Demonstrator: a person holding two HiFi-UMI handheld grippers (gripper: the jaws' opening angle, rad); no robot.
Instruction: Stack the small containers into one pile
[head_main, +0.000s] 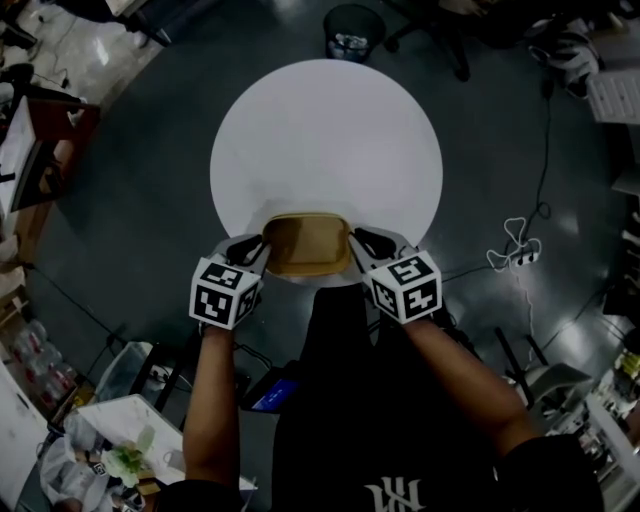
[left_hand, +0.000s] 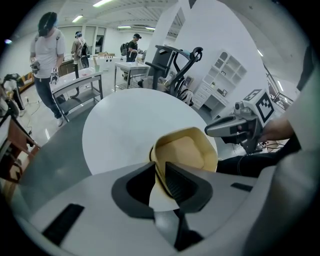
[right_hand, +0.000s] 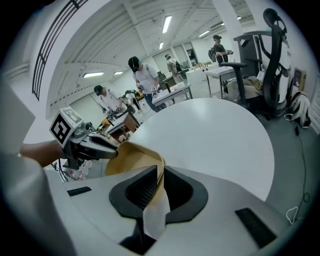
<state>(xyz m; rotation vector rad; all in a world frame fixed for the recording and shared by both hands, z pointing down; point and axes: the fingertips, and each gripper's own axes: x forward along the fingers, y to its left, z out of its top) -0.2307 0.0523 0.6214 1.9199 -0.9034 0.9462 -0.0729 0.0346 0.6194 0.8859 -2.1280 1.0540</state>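
Two grippers are engaged, one at each short end of a single tan container (head_main: 306, 245). Both forearms reach forward from the body and converge slightly toward the near edge of the round white table (head_main: 325, 140). Each gripper's marker cube faces upward, the left cube (head_main: 225, 290) and the right cube (head_main: 407, 285) at about the same level.

The left gripper (head_main: 255, 250) has its jaws closed narrowly on the container's rim wall, one jaw inside and one outside, as its own view confirms (left_hand: 159, 182). The right gripper (head_main: 362, 243) clamps the opposite rim wall in the same manner (right_hand: 160, 187).

The container lies at the table's near edge, directly in front of the person's torso. Its near rim sits at the table edge, or just over it. Whether its base rests on the table or is raised off it cannot be determined. Whether this is one container or several nested together cannot be determined either. The gripper bodies cover both end walls in the head view.

The container's mouth faces upward. Its long axis runs left to right, from one gripper to the other.
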